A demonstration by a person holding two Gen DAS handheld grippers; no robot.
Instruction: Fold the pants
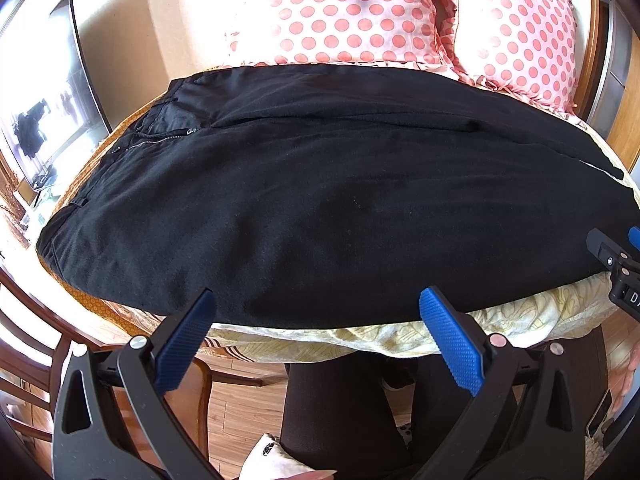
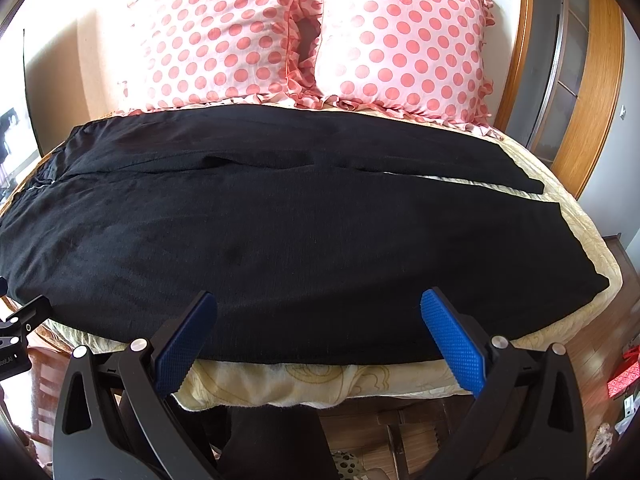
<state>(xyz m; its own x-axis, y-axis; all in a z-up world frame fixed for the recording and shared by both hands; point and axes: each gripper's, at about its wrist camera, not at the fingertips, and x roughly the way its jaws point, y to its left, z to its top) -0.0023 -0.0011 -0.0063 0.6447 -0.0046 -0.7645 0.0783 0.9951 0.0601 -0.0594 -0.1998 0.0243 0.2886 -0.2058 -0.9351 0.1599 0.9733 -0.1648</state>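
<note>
The black pants (image 1: 320, 200) lie flat across the bed (image 2: 320, 380), waist to the left with the zipper (image 1: 160, 140) open, legs side by side running right. The left gripper (image 1: 318, 312) hovers at the near edge of the pants, fingers spread wide, holding nothing. The right gripper (image 2: 320, 316) hovers likewise, wide apart and empty. Two pink dotted pillows (image 2: 304, 36) stand behind the pants.

The black pants (image 2: 304, 232) ran out of the right wrist view at the left, so the waistband was cut off there. In the left wrist view the right gripper (image 1: 618, 268) showed only partly at the right edge. The pants hid most of the yellow bedcover (image 2: 320, 380).
</note>
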